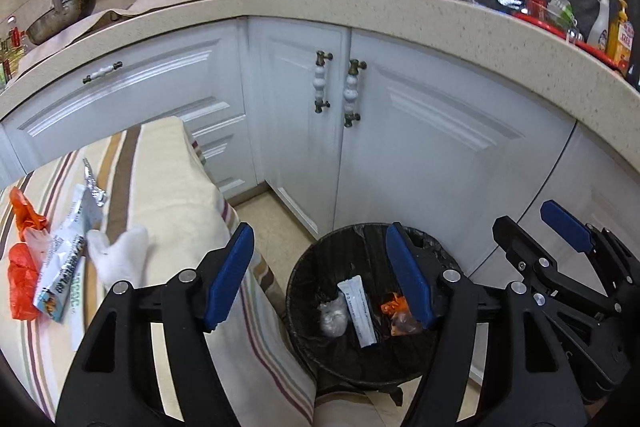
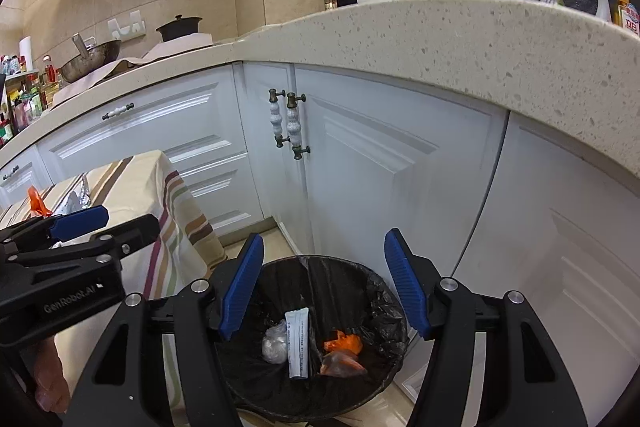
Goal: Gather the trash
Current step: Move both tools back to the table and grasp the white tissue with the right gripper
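Both my left gripper (image 1: 320, 275) and right gripper (image 2: 324, 283) hang wide open, empty, over the bin (image 2: 384, 291); next I fetch the wrappers (image 1: 64, 259) on the bench (image 1: 168, 187).

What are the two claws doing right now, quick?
Left claw: open, holding nothing, over the trash bin.
Right claw: open, holding nothing, above the same bin.

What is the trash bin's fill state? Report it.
Nearly empty. The trash bin holds only a white wrapper, a clear wad and orange scraps on its bottom.
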Demonstrator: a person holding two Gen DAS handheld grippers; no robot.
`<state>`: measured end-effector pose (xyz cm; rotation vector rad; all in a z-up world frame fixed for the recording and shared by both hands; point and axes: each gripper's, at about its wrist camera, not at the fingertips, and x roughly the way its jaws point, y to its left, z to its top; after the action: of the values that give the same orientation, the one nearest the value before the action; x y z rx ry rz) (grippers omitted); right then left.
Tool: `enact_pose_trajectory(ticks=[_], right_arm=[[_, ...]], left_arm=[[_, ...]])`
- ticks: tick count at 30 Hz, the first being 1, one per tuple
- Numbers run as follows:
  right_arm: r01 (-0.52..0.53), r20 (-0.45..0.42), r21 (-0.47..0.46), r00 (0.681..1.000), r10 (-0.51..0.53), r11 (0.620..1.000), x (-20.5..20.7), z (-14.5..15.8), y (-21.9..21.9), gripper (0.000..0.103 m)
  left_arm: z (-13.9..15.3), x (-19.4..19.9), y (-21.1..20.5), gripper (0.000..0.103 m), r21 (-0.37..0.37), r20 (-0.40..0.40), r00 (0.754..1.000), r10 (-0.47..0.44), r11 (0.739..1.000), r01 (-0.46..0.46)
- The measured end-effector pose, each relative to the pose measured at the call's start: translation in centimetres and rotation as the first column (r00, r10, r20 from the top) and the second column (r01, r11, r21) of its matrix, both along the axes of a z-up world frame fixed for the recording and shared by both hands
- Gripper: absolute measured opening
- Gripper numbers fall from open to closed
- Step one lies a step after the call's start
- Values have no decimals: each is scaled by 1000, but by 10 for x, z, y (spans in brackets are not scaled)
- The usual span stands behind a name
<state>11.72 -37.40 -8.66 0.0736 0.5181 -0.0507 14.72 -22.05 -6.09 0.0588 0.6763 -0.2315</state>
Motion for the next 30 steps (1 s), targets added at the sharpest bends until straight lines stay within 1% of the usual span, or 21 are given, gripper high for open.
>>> enact_pose_trajectory(ticks=[4,8,12,14,16,23,30], right_arm=[[-11,17,4,1000,11,1000,-3,8,12,63],[-45,39,16,998,44,999,-3,17,31,63],[-103,51,18,993,102,995,0,25,58,63],[-136,54,16,989,135,991,2,27,74,63],[-175,55,15,983,174,984,5,29,91,63],[-284,46,-4,958,283,959,13,33,141,63],[-360,10,-1,933,360,933,23,31,184,64]], left_arm=[[12,-8,17,67,-11,28,999,23,1000,-22],[23,-17,44,68,-20,51,997,59,998,-58],[32,-26,80,68,-25,63,991,117,993,-115],[35,-30,100,70,-28,69,985,156,988,-154],[38,-34,121,73,-29,73,977,202,979,-200],[40,-45,191,73,-27,74,935,348,937,-347],[36,-54,242,73,-20,65,895,441,898,-440]])
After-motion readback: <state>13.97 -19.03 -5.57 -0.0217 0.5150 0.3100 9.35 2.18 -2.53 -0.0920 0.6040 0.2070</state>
